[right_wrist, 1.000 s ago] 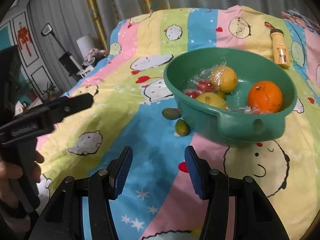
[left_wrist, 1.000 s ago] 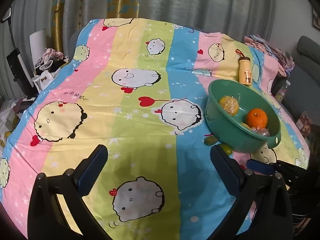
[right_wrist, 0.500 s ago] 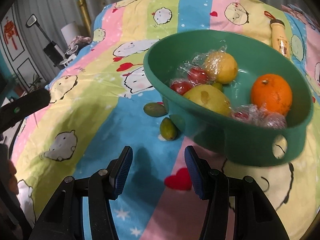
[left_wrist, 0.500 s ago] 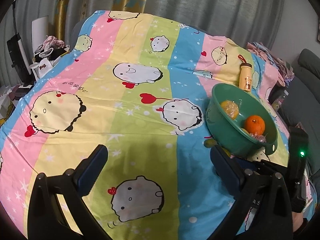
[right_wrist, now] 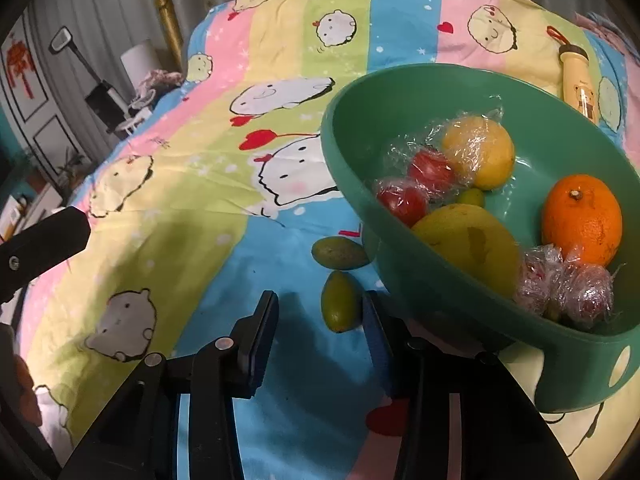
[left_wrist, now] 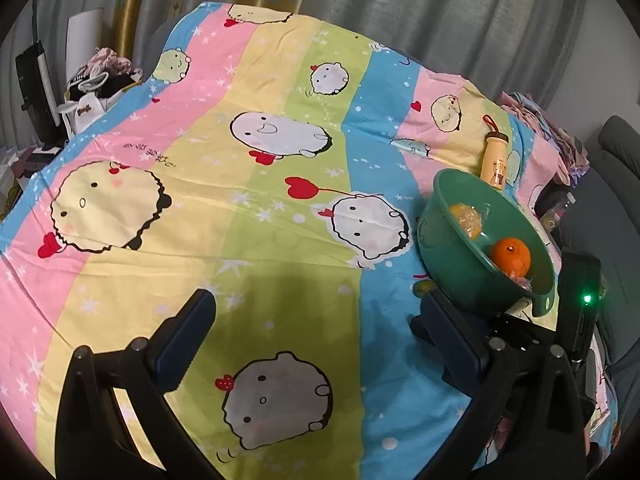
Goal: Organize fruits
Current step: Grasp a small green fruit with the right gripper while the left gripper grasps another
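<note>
My right gripper (right_wrist: 320, 320) low over bedsheet (right_wrist: 200, 208), jaws closing around small green fruit (right_wrist: 341, 306), pads not yet touching it. Second green fruit (right_wrist: 339, 253) just beyond, against green bowl (right_wrist: 440, 292) holding orange (right_wrist: 582, 218) and wrapped fruits. My left gripper (left_wrist: 316, 320) wide open, empty.

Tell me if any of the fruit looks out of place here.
Yes. Two small green fruits lie on the bedsheet beside the green bowl, while the rest sit inside it. The right gripper is closing, the nearer fruit just ahead of its tips.
</note>
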